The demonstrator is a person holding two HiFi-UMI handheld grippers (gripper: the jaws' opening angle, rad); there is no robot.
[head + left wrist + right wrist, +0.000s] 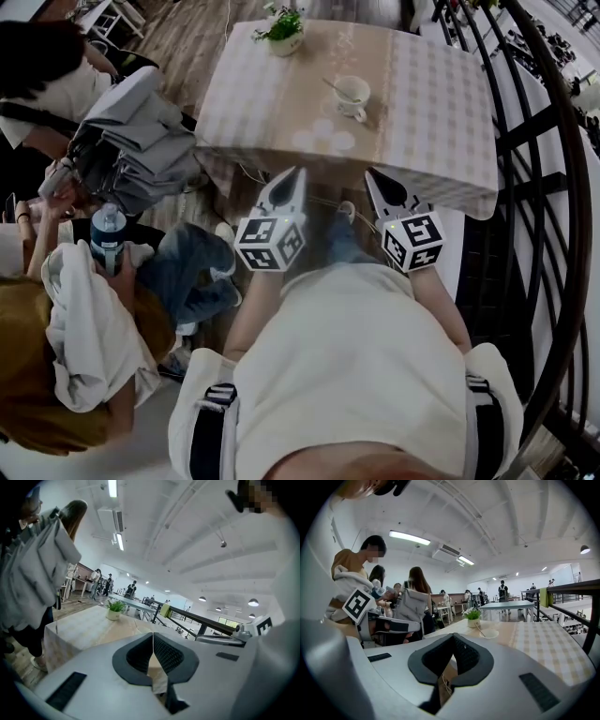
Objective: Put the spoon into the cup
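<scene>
Left hand-held gripper (298, 172) and right hand-held gripper (371, 175) hover just short of the tabletop's (441, 122) near edge, side by side. Both have jaws fully together and nothing between them. Cup (353, 94) sits around the middle of the tabletop, in the far half, well apart from both tips. Spoon (335, 88) looks to be standing in the cup already, handle leaning out over the rim toward the far left corner, so I'd judge the placement done, or at most needing a check. If I do reseat it: open the right jaws before reaching, come in above the rim, pinch the handle high, lower the bowl straight down, release without dragging the cup. It looks light and will likely slide on the cloth. Plant pot (284, 37) at the far edge is clear of that path. People (84, 309) seated off the left edge, so I keep the left one tucked in.
</scene>
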